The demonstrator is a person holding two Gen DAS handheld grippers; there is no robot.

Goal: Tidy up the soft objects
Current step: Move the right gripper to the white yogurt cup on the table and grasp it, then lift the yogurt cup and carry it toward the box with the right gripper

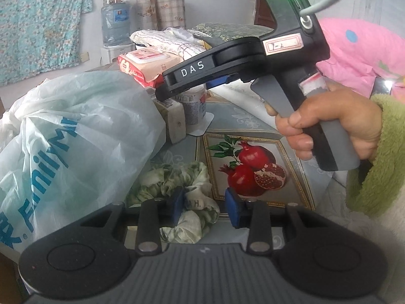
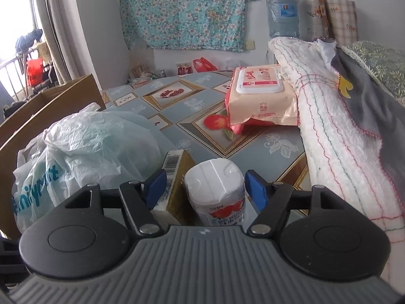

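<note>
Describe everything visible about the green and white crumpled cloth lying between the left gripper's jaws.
The crumpled cloth looks like thin, soft fabric, pale green leaf print on white, bunched in loose folds, with a printed white tag showing letters. It lies on the fruit-patterned tablecloth beside the white plastic bag. The left gripper straddles it: one blue pad touches the cloth, the other stands clear.

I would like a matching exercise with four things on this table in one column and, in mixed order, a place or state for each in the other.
Things:
1. green crumpled cloth
2. wet wipes pack
3. white paper pack
4. plastic bag

Places or states:
A. between the right gripper pads
B. lying against the white towel
C. at the left gripper
D. printed with blue letters

Pairs: 1-C, 2-B, 3-A, 4-D
</note>
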